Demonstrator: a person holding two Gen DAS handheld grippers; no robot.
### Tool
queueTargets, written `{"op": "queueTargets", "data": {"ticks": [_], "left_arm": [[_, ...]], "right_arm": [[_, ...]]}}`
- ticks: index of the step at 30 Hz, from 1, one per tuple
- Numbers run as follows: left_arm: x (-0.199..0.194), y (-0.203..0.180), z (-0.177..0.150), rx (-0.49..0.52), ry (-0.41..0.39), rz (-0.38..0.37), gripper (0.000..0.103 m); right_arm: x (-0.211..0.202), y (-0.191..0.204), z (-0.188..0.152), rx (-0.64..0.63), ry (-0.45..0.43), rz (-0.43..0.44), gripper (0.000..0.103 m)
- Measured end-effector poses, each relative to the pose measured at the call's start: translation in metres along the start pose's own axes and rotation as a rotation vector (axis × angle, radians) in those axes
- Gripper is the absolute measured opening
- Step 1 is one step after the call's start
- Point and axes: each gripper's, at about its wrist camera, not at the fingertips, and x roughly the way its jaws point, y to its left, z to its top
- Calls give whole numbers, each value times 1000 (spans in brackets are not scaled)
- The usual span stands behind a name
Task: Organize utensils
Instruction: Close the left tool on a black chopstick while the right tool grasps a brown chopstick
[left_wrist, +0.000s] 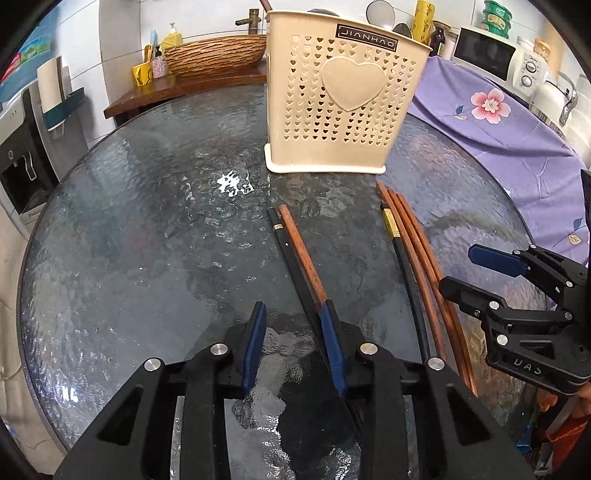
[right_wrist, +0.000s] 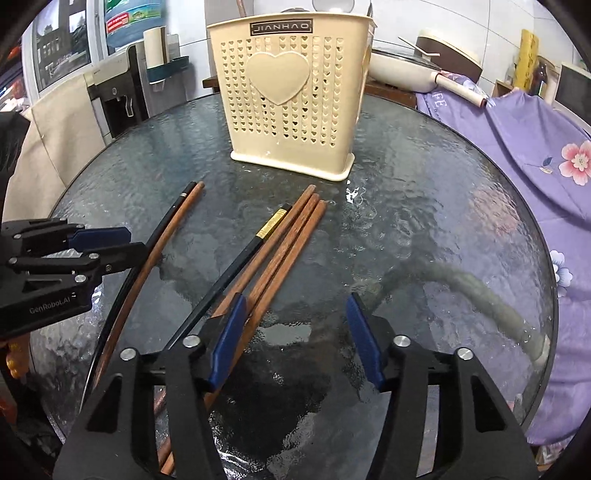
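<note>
A cream perforated utensil holder (left_wrist: 340, 103) with a heart on its side stands at the far side of the round glass table (left_wrist: 147, 221); it also shows in the right wrist view (right_wrist: 291, 103). A black and a brown chopstick (left_wrist: 295, 251) lie together left of a bundle of one black and several brown chopsticks (left_wrist: 417, 266). My left gripper (left_wrist: 295, 343) is open and empty, its right finger over the left pair. My right gripper (right_wrist: 295, 332) is open and empty, its left finger over the bundle (right_wrist: 280, 243). The pair (right_wrist: 162, 243) lies further left.
A purple flowered cloth (left_wrist: 498, 122) covers something right of the table. A wooden bowl (left_wrist: 214, 55) and bottles sit on a counter behind. A water dispenser (right_wrist: 114, 96) stands at the left. A pan (right_wrist: 406, 66) sits behind the holder.
</note>
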Motion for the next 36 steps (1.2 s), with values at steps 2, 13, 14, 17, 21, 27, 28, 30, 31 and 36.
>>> {"op": "queueTargets", "data": {"ticks": [2, 13, 14, 17, 21, 27, 28, 30, 31, 36], "left_arm": [[0, 0, 0, 0, 2, -1, 30], [-3, 8, 4, -36, 2, 5, 30], [-2, 7, 6, -32, 0, 9, 30], [3, 6, 11, -29, 0, 23, 30], [9, 8, 12, -42, 3, 29, 30], [15, 9, 22, -49, 5, 43, 26], [16, 9, 24, -49, 7, 43, 24], [20, 9, 30, -47, 13, 44, 20], [22, 9, 32, -46, 14, 44, 19], [29, 8, 43, -33, 25, 49, 14]], "right_arm": [[0, -3, 0, 10, 7, 6, 55], [1, -15, 5, 81, 22, 34, 51], [3, -15, 6, 79, 25, 27, 51], [8, -14, 8, 88, 34, 7, 48], [13, -14, 13, 98, 37, -8, 45], [24, -13, 26, 98, 33, -45, 34], [26, -12, 29, 97, 33, -46, 33], [30, -11, 33, 94, 35, -46, 32], [33, -10, 36, 91, 38, -46, 31], [42, -8, 50, 89, 57, -49, 25]]}}
